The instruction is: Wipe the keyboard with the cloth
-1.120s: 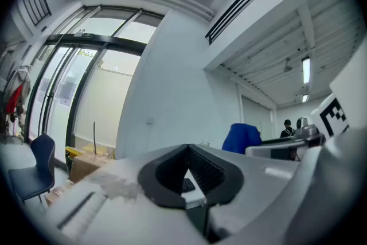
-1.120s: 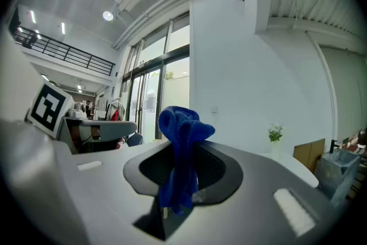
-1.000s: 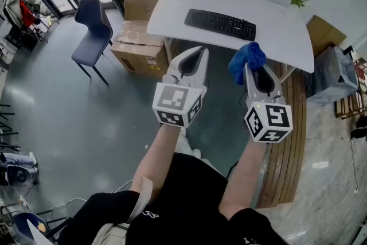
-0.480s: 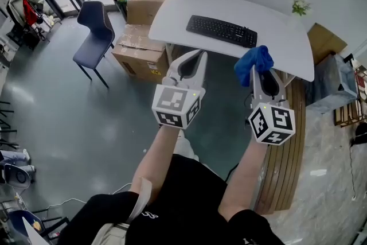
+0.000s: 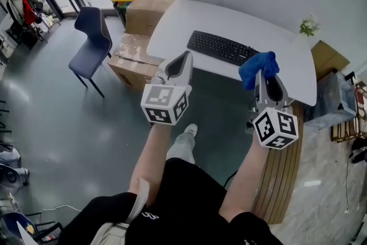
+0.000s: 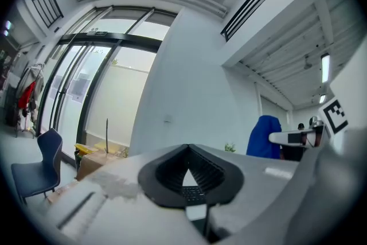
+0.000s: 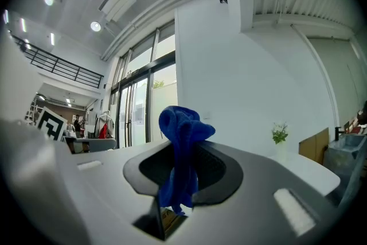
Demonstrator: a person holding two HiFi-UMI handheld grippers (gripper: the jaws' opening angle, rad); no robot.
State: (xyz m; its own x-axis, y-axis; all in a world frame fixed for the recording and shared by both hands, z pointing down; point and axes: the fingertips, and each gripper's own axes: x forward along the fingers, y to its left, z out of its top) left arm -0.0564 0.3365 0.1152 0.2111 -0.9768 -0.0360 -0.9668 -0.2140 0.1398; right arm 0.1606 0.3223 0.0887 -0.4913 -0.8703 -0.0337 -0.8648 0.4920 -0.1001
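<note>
A black keyboard [image 5: 222, 47] lies on the white table [image 5: 189, 17], near its front edge. My right gripper [image 5: 263, 73] is shut on a bunched blue cloth [image 5: 257, 68], which sticks up from its jaws [image 7: 182, 149] just short of the table's front edge. My left gripper [image 5: 183, 58] is shut with nothing in it, held in the air left of the right one and short of the keyboard. Through the left gripper's jaws a strip of the keyboard [image 6: 191, 194] shows.
Cardboard boxes [image 5: 133, 58] stand on the floor left of the table, with a blue chair [image 5: 90, 38] further left. A small plant [image 5: 309, 26] stands at the table's right end. A wooden bench [image 5: 285, 166] and a box [image 5: 328, 58] are at the right.
Both grippers have moved forward to the table's front edge, the right one carrying the blue cloth. The person has stepped closer to the table.
</note>
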